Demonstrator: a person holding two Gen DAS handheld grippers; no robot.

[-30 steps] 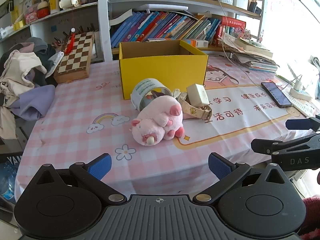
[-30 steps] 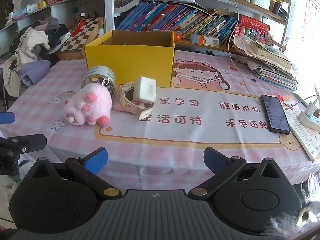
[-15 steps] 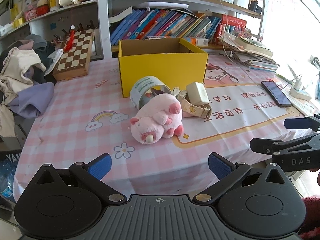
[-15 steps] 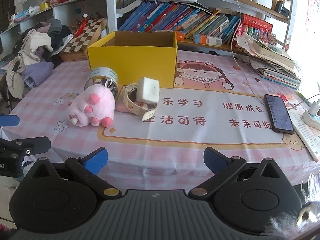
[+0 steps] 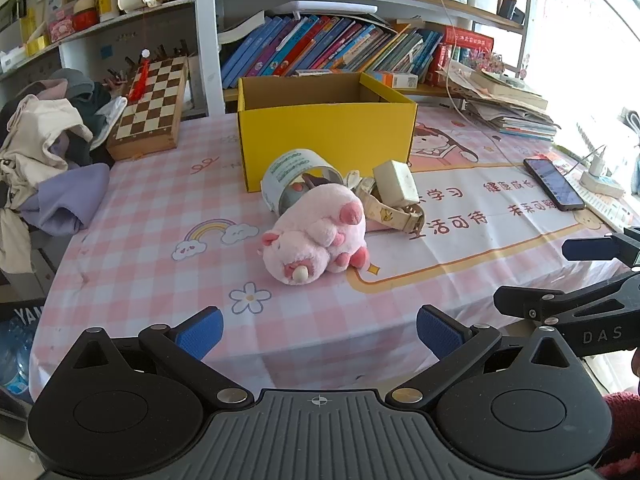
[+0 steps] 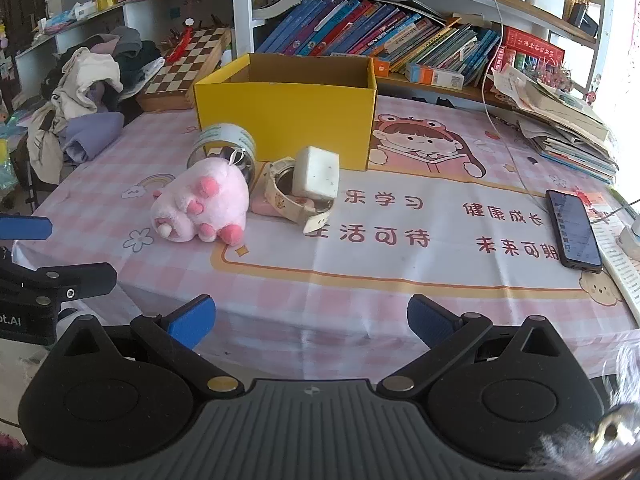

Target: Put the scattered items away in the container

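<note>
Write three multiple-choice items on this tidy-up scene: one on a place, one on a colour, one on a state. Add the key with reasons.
1. Where does the pink plush toy lie?
A. inside the box
B. on the tablecloth in front of the box
C. on the chessboard

2. What colour is the cardboard box outside?
A. yellow
B. green
C. red

3. How is the left hand-held gripper?
A. shut on the toy
B. shut on nothing
C. open, holding nothing

Key: 1 B, the toy rests on the checked cloth near the tipped can, short of the box. 2 A, its walls are yellow. 3 C, its blue pads stand wide apart with only cloth between them.
</note>
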